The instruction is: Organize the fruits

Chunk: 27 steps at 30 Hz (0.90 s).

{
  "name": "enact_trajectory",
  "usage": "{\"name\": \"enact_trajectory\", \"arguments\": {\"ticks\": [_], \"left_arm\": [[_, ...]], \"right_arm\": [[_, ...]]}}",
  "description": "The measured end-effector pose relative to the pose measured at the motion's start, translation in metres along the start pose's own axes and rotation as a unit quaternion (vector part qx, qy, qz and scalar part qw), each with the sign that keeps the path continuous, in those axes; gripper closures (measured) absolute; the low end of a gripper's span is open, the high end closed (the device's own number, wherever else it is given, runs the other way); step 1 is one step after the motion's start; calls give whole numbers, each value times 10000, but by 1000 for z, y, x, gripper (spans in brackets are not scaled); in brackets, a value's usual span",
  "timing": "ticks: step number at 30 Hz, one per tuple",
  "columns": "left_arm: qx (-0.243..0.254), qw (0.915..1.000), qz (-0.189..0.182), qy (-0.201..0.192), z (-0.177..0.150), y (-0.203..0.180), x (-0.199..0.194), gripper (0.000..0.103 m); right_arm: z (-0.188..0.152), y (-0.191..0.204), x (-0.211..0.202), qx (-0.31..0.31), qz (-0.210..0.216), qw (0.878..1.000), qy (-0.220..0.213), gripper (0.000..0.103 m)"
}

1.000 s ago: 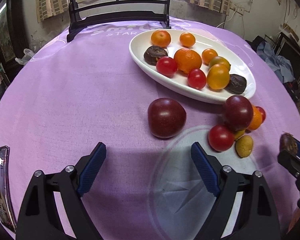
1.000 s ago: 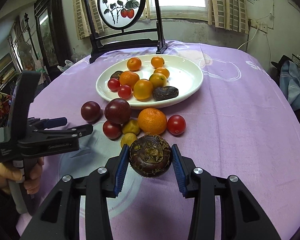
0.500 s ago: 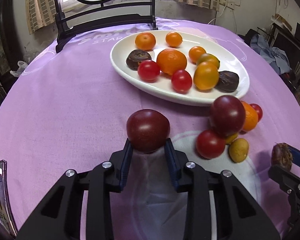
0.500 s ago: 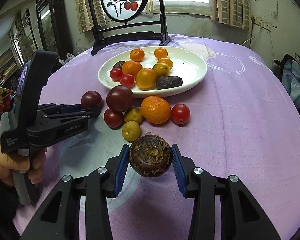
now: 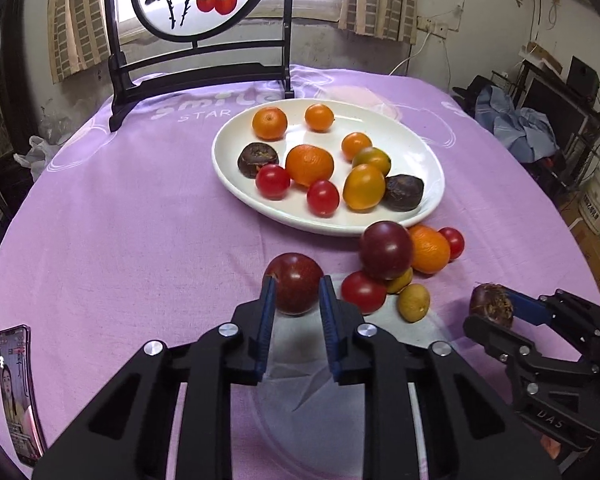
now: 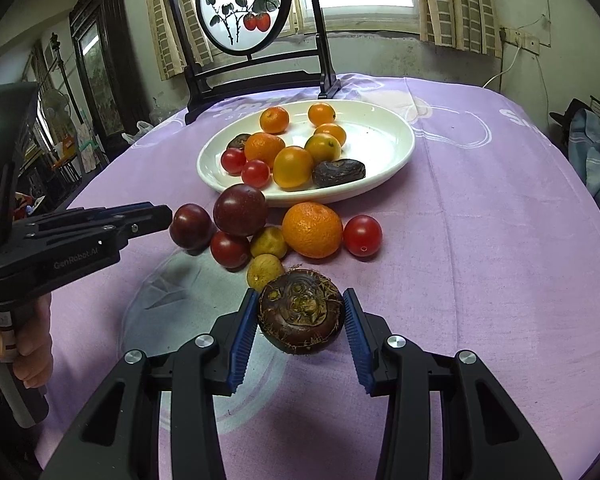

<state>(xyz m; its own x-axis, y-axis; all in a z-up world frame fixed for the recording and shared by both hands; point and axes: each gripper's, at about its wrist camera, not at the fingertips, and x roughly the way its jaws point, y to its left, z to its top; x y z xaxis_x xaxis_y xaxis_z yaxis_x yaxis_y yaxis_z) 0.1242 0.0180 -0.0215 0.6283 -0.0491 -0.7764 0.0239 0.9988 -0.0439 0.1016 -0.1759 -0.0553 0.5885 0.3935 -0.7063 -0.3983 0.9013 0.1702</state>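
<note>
My left gripper (image 5: pixel 295 292) is shut on a dark red plum (image 5: pixel 295 280) and holds it just above the purple cloth; it also shows in the right wrist view (image 6: pixel 190 226). My right gripper (image 6: pixel 300 314) is shut on a brown water chestnut (image 6: pixel 301 317), seen at the right in the left wrist view (image 5: pixel 491 306). A white oval plate (image 5: pixel 416 148) behind holds oranges, cherry tomatoes and dark chestnuts. Loose fruit lies in front of the plate: a large plum (image 5: pixel 386 250), an orange (image 5: pixel 430 249), tomatoes and small yellow fruits.
A dark wooden stand with a round painted screen (image 5: pixel 198 0) stands at the back of the table. A phone (image 5: pixel 16 392) lies at the near left edge. The table drops off on the right, with clutter beyond.
My left gripper moved forward, closed on the dark red plum and lifted it slightly. My right gripper kept hold of the water chestnut and moved a little closer to the loose fruit.
</note>
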Motion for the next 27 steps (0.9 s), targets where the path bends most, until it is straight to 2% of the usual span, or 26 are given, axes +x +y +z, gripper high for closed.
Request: {"name": "enact_trajectory", "arguments": {"ticks": [4, 8, 12, 18, 21, 23, 27], "left_arm": [[-181, 9995, -132, 214, -6, 8, 10, 77], [-176, 9994, -205, 219, -5, 8, 12, 49], [43, 9997, -182, 181, -7, -1, 14, 41], [216, 9993, -68, 298, -12, -7, 24, 39], [126, 9994, 67, 313, -10, -2, 33, 40], [58, 9992, 134, 370, -7, 3, 38, 45], [-131, 9991, 71, 409, -3, 15, 43, 46]], "right_arm": [[1, 1, -2, 7, 40, 10000, -46, 60], [1, 3, -2, -24, 75, 10000, -34, 60], [1, 3, -3, -35, 94, 9999, -56, 60], [1, 5, -4, -65, 109, 9999, -65, 60], [1, 6, -5, -81, 116, 9999, -59, 60], [0, 6, -5, -82, 127, 9999, -55, 60], [0, 7, -3, -87, 136, 9999, -9, 60]]}}
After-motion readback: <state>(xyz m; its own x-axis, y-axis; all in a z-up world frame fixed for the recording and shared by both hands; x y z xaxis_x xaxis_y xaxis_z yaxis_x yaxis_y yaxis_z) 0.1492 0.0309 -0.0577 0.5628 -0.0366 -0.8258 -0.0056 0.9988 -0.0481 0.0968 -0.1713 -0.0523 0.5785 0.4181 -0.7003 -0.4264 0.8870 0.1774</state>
